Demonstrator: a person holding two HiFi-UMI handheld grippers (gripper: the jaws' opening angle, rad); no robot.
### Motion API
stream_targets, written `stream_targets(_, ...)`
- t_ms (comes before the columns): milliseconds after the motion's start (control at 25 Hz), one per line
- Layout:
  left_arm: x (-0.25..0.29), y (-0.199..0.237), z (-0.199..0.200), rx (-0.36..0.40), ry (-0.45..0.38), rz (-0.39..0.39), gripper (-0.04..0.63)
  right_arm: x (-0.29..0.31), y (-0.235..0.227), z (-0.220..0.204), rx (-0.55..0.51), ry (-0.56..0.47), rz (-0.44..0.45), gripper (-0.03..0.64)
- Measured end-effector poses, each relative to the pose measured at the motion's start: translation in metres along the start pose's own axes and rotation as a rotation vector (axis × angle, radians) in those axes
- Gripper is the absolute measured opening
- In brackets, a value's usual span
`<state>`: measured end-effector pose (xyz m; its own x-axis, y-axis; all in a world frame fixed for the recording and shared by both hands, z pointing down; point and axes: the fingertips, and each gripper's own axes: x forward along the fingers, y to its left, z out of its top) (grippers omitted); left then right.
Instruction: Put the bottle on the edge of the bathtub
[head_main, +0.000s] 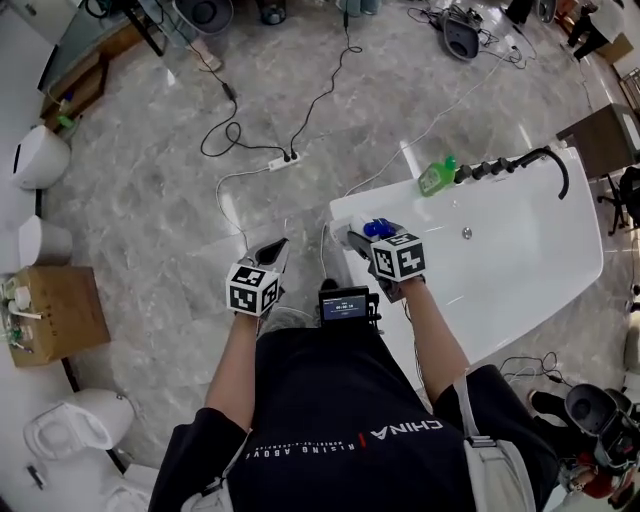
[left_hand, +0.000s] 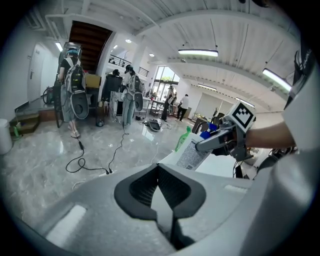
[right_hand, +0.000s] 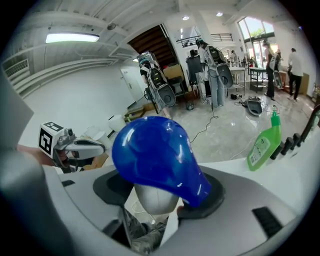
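Right claw (head_main: 360, 238) is clamped on the blue-capped white bottle (right_hand: 156, 157), which hangs over the near corner of the bathtub (head_main: 420, 208), centre frame in the head view. Left claw (left_hand: 159, 170) is pinched closed and empty, at its left. The bottle isn't down yet: setting it on the rim and letting go remain.

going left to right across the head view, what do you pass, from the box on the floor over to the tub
cardboard box → left gripper → right gripper holding the blue-capped bottle → green bottle → black shower hose
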<state>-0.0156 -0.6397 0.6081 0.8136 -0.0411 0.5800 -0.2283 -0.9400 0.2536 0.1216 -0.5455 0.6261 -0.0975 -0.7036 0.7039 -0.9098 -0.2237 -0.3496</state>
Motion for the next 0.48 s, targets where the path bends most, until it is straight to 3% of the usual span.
stream_targets(480,0.068,-0.002,0.013,0.028,0.055,-0.120,0.009,0.035,-0.066,0.006,0.029,0.037,-0.147,0.276)
